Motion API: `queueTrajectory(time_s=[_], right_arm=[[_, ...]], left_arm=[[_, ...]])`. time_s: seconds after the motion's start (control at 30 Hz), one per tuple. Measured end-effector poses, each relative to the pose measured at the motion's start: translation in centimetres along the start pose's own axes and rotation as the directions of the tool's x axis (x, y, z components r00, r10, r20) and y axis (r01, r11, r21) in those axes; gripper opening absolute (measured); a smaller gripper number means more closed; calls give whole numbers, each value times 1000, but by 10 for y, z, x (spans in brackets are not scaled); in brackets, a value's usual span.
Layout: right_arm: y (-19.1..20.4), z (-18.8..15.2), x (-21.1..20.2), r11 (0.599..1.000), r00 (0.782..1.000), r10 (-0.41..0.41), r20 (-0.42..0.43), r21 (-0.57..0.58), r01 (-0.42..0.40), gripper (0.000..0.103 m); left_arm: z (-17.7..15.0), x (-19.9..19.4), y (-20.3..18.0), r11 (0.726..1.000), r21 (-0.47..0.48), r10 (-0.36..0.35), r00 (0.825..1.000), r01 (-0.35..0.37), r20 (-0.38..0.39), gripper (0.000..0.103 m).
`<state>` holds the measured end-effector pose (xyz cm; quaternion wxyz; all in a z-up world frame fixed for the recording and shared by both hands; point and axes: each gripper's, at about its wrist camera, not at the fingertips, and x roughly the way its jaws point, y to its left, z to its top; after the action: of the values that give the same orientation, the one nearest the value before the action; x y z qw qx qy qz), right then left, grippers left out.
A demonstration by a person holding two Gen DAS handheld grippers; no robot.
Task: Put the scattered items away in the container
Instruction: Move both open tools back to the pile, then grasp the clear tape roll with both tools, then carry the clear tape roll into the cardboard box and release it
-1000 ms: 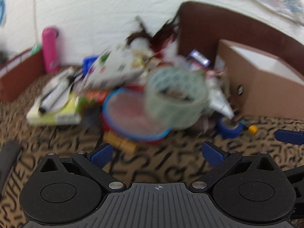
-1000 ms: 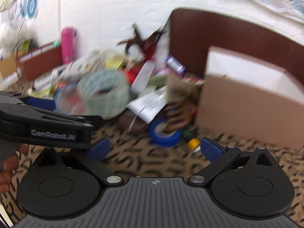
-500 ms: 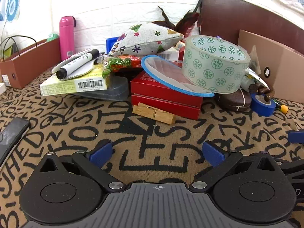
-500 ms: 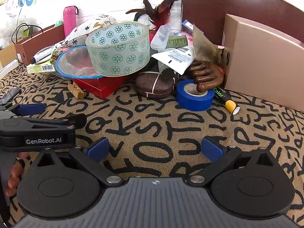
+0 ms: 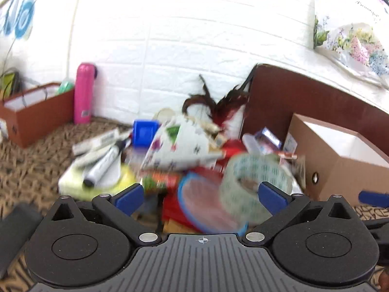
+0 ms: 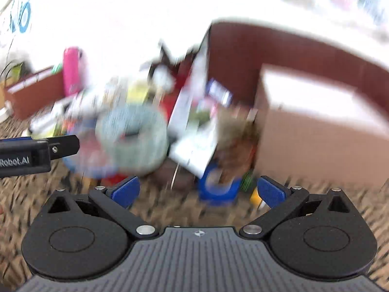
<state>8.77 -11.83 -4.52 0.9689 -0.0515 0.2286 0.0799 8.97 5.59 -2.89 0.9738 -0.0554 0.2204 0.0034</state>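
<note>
A: Both pictures are blurred. How do the tongs stand?

B: The left tongs point(image 5: 200, 196) are spread wide and hold nothing. The right tongs point(image 6: 198, 189) are also wide and empty. Both hang above the tabletop point(image 5: 31, 150), in front of the pile.

A: And where are the things to tidy?

B: The patterned tape roll point(image 5: 255, 182) lies at the front of the pile, on a round blue-rimmed lid point(image 5: 201, 206). To the left of the roll there are markers point(image 5: 102, 163) on a yellow pad. To the right of the roll stands the open cardboard box point(image 5: 340, 160), which I judge to be the container. In the right view a blue tape roll point(image 6: 216, 187) lies near the box, on the tabletop.

A: What can go wrong?

B: The pile is loose and stacked. If the tongs push the tape roll from the side, it may roll off the lid and pull other things down. Also the two tongs are near each other, so they can collide when both reach for the roll.
</note>
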Motion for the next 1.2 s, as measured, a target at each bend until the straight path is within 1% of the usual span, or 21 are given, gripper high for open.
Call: queueTrajectory(time_s=[0.07, 0.17, 0.23, 0.3, 0.37, 0.4, 0.43, 0.47, 0.5, 0.53, 0.57, 0.63, 0.67, 0.77, 0.8, 0.83, 0.87, 0.9, 1.0, 1.17, 1.2], right_arm=[[3, 10, -1, 1000, 999, 15, 47, -8, -14, 103], [3, 19, 12, 999, 999, 36, 41, -4, -36, 102], [4, 21, 22, 999, 998, 52, 24, -6, -52, 100], [4, 21, 31, 997, 997, 75, 6, 3, -75, 95], [7, 20, 39, 995, 995, 100, -15, 8, -100, 86], [9, 20, 42, 994, 993, 112, -22, 8, -112, 84], [12, 20, 45, 992, 992, 123, -29, 7, -122, 77], [14, 21, 49, 991, 990, 135, -38, 5, -135, 71], [16, 20, 52, 989, 988, 148, -48, 5, -148, 67], [17, 21, 56, 987, 985, 162, -55, 8, -161, 58], [19, 20, 59, 985, 982, 175, -68, 8, -174, 51], [22, 18, 62, 981, 978, 192, -81, 9, -192, 43], [22, 18, 62, 981, 978, 193, -81, 14, -193, 40], [22, 18, 63, 984, 980, 179, -87, 25, -178, 35], [22, 18, 64, 985, 980, 174, -93, 30, -172, 33], [20, 17, 65, 986, 981, 168, -101, 36, -166, 30], [18, 16, 68, 986, 980, 162, -113, 46, -158, 25], [16, 14, 70, 986, 979, 159, -128, 66, -151, 23], [5, 7, 67, 974, 971, 188, -146, 154, -166, 21], [-2, -5, 40, 981, 979, 153, -132, 143, -135, 19], [-5, -7, 34, 982, 981, 146, -130, 140, -127, 17]], left_arm=[[9, 14, -6, 1000, 29, -1, 1000, 2, -29, 103], [18, 31, -8, 999, 50, -3, 998, 6, -56, 102], [19, 40, -11, 997, 79, -4, 996, 11, -84, 94], [21, 51, -12, 994, 102, -14, 994, 25, -108, 88], [20, 60, -13, 993, 109, -32, 990, 47, -138, 81], [20, 64, -12, 993, 105, -45, 986, 62, -158, 74], [19, 68, -12, 992, 100, -59, 982, 78, -178, 63], [18, 73, -13, 990, 104, -74, 976, 97, -206, 57], [16, 77, -13, 988, 105, -90, 970, 116, -227, 39], [14, 81, -13, 986, 103, -101, 965, 129, -242, 31], [13, 83, -13, 985, 100, -110, 962, 139, -250, 30], [12, 84, -13, 984, 97, -123, 961, 151, -249, 30], [12, 85, -13, 984, 98, -122, 961, 150, -247, 33], [11, 86, -16, 982, 102, -133, 961, 162, -243, 49], [11, 86, -17, 981, 105, -136, 959, 166, -249, 50], [11, 86, -19, 979, 106, -140, 956, 172, -257, 46], [11, 85, -20, 976, 103, -157, 951, 190, -267, 33], [11, 83, -22, 974, 99, -168, 947, 202, -274, 29], [7, 73, -32, 970, 126, -169, 946, 210, -275, 29], [-1, 55, -46, 963, 119, -198, 933, 243, -300, 28], [-2, 52, -50, 960, 130, -201, 931, 249, -303, 32]])
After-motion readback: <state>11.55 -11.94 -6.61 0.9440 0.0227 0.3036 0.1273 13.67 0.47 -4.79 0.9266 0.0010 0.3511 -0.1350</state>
